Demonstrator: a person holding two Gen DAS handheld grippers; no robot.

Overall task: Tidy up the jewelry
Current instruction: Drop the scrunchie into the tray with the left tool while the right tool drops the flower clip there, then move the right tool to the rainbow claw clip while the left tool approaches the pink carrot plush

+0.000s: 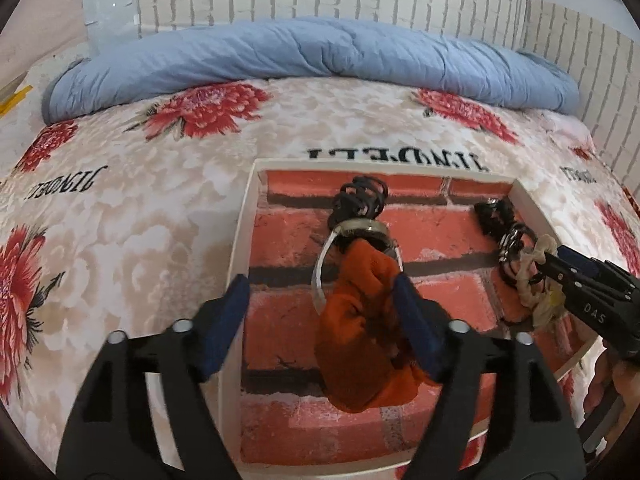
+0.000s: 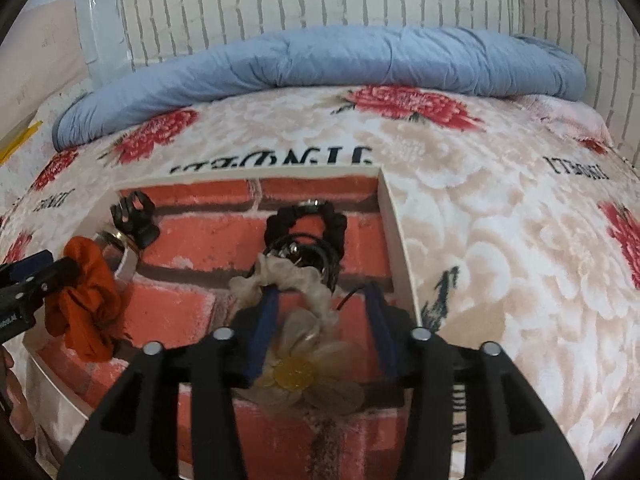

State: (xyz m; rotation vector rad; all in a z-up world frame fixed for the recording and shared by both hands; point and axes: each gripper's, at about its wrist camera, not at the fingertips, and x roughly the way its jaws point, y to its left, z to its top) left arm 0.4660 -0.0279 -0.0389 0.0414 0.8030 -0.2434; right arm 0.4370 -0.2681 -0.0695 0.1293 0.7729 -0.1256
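Nearby, blue quilt (image 1: 312, 56), floral blanket (image 1: 140, 208)

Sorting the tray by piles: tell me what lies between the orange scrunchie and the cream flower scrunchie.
Nothing: in the right wrist view only bare brick-print tray floor separates the orange scrunchie from the cream flower scrunchie.

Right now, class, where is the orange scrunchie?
In both views the orange scrunchie lies in the left half of the brick-patterned tray, between the left gripper's fingers, just in front of the clear bangle.
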